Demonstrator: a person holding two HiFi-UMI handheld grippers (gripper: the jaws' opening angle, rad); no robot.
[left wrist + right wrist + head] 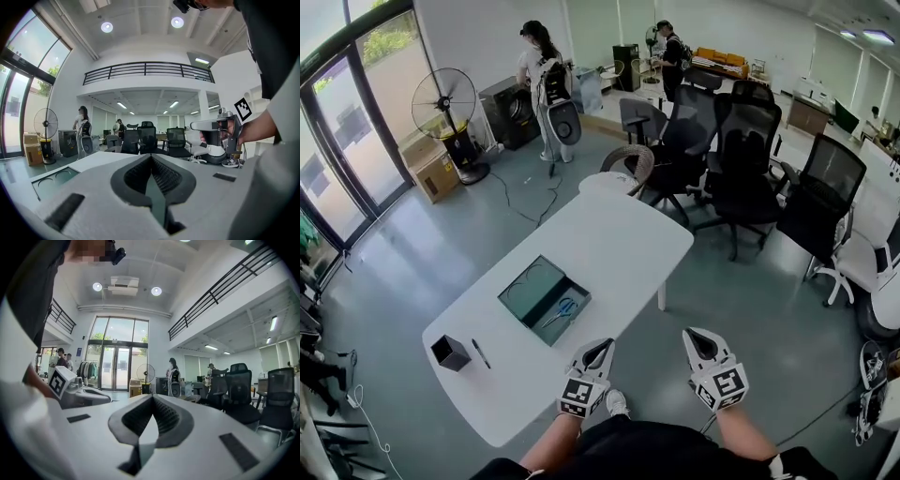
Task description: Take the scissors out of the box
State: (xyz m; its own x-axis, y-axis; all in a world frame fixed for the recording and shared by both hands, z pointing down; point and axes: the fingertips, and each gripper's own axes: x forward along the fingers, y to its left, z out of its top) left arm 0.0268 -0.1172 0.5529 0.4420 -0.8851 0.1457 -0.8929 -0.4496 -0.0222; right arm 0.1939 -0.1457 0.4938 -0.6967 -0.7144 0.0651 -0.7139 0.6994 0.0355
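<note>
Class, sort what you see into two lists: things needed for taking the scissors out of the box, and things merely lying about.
Needed: scissors, box, table, left tool, right tool.
Lying about: black cup, pen, fan, chairs.

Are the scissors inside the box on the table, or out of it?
Inside. The head view shows the scissors lying in the open box on the white table.
</note>
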